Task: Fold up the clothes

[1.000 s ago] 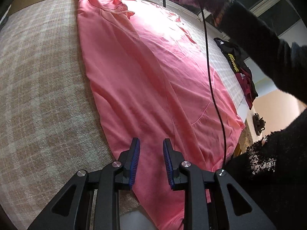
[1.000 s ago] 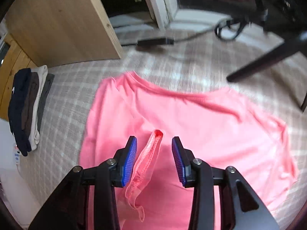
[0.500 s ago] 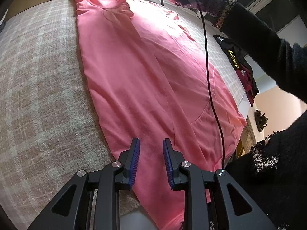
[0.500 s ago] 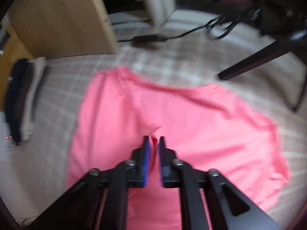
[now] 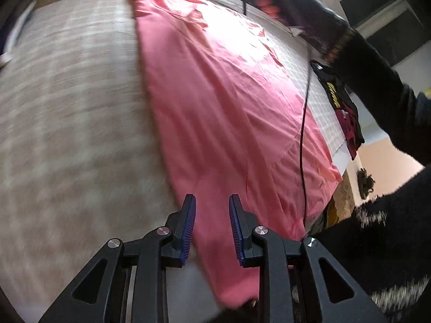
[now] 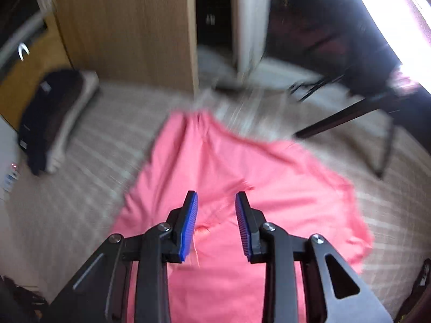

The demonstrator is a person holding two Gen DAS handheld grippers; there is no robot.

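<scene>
A pink shirt (image 5: 226,102) lies spread flat on the checked bedcover (image 5: 67,94). The left gripper (image 5: 212,215) hovers over the shirt's near hem, jaws apart and empty. The right gripper (image 6: 216,211) hangs above the far end of the shirt (image 6: 269,188); its jaws are opening and, through the blur, appear to hold nothing.

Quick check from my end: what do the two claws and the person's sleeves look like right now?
Both claws, left claw and right claw, are black, angular frames with triangular cut-outs and silver screws, ending in ribbed blue pads. A thin black cable hangs across the left view. The sleeve is dark, fuzzy knit with a speckled cuff.
</scene>
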